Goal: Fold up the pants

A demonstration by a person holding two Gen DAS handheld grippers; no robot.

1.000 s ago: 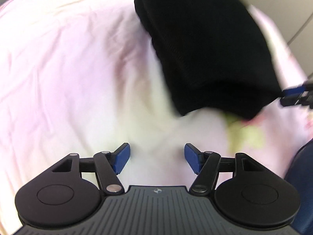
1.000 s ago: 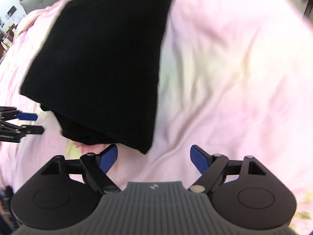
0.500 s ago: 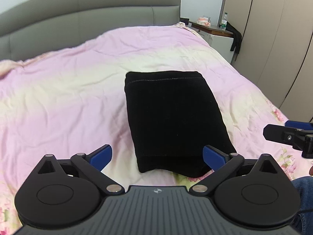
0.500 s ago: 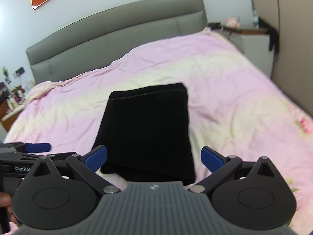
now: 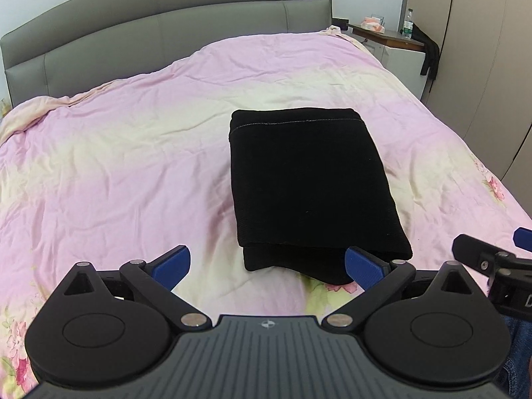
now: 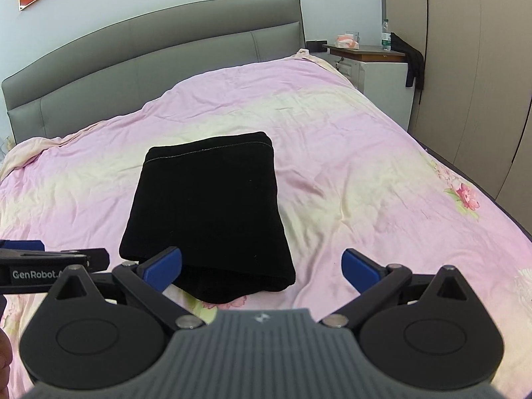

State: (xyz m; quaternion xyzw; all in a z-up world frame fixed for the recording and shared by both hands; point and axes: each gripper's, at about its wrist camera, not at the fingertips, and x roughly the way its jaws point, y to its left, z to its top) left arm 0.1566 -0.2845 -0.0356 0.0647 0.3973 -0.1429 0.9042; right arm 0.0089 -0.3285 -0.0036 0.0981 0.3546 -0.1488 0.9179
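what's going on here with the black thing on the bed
A person holds a two-finger gripper in each hand over a bed with a pink floral bedspread. A pair of black pants, folded into a neat rectangle, lies on it. The left gripper and the right gripper both stand open with nothing between the blue pads, having just been opening, and neither touches the pants. The folding looks done.

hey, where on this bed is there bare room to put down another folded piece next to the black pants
Wide bare bedspread lies left of the folded black pants, reaching toward the headboard. A narrower bare strip runs right of them to the bed's edge by the wardrobe. It is crowded only at the near edge, where the open left gripper and right gripper hover.
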